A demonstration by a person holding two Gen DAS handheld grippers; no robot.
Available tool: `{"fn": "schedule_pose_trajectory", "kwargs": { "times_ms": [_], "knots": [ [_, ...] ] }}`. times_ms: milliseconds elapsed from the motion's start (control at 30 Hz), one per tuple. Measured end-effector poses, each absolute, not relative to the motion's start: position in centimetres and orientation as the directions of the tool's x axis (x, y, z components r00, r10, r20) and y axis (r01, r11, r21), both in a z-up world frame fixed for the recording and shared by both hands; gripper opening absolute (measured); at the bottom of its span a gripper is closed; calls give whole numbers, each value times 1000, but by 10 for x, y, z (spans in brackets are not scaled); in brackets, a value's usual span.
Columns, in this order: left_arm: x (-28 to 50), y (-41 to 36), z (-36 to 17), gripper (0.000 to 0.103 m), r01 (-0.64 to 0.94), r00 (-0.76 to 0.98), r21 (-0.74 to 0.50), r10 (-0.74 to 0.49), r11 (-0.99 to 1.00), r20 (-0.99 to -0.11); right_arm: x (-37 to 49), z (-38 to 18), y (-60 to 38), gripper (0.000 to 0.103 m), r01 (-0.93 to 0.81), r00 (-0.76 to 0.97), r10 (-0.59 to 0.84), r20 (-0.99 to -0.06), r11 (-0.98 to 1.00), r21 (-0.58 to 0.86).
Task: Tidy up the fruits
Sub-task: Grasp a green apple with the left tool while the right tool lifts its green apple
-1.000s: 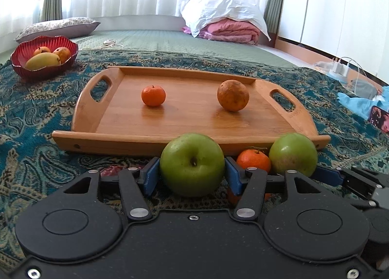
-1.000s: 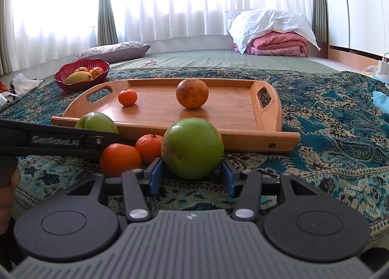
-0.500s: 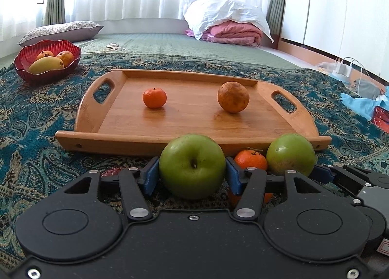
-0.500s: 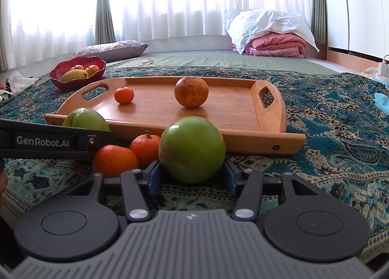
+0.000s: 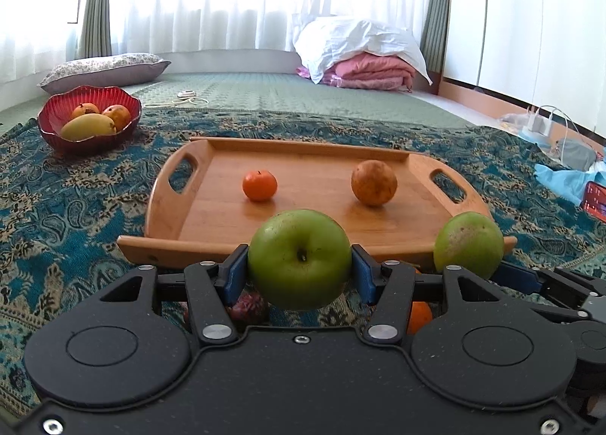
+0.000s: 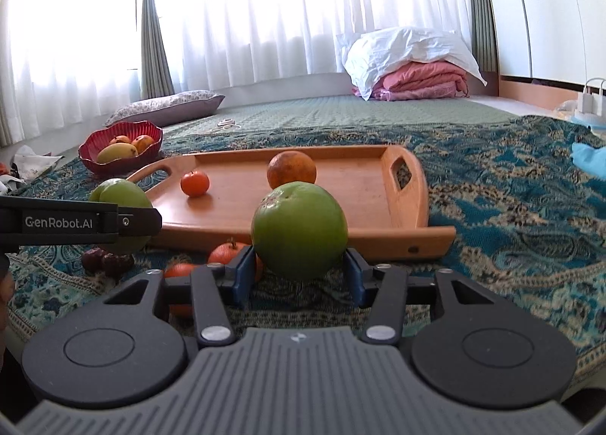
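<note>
My left gripper (image 5: 300, 278) is shut on a green apple (image 5: 299, 259) and holds it above the cloth, just before the wooden tray (image 5: 428, 170). My right gripper (image 6: 299, 274) is shut on a second green fruit (image 6: 299, 228), also lifted, in front of the tray (image 6: 405, 192). Each held fruit shows in the other view: the right one in the left wrist view (image 5: 469, 245), the left one in the right wrist view (image 6: 121, 196). On the tray lie a small mandarin (image 5: 259, 185) and a brownish orange (image 5: 374, 182). Mandarins (image 6: 227, 253) and dark dates (image 6: 106, 261) lie on the cloth below.
A red bowl (image 5: 57, 132) with a mango and other fruit stands at the far left on the patterned cloth (image 5: 75, 208). A pillow (image 5: 102, 69) and folded bedding (image 5: 363, 56) lie at the back. Chargers, cables and blue cloth (image 5: 560, 170) lie at the right.
Both grippers have risen with their green fruits, off the cloth. The tray now looks lower and further, and the mandarins and dates lie below the grippers.
</note>
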State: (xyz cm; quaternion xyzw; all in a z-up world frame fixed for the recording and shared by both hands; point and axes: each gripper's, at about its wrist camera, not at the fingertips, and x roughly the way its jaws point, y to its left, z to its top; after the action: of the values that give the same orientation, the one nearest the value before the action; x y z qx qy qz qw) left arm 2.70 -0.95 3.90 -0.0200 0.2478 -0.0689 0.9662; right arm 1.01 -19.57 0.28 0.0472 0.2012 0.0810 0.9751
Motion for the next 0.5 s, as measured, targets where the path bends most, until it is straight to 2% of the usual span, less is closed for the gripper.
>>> {"fn": "schedule_pose_trajectory", "kwargs": {
  "times_ms": [133,300,400,500],
  "knots": [
    [28,-7,42,54,118,869,-78,-141,990,-474,11,7,-196,53,-138,908,179,-379,981,133],
    [29,-6,40,54,114,867,-72,-135,991,-479,14,7,-194,58,-141,905,179,-385,982,124],
    [30,-5,38,54,108,864,-79,-132,991,-486,19,2,-191,61,-149,890,192,-413,980,134],
    [30,-4,38,54,106,864,-75,-130,991,-486,27,-8,-193,61,-137,864,218,-453,969,204]
  ]
}}
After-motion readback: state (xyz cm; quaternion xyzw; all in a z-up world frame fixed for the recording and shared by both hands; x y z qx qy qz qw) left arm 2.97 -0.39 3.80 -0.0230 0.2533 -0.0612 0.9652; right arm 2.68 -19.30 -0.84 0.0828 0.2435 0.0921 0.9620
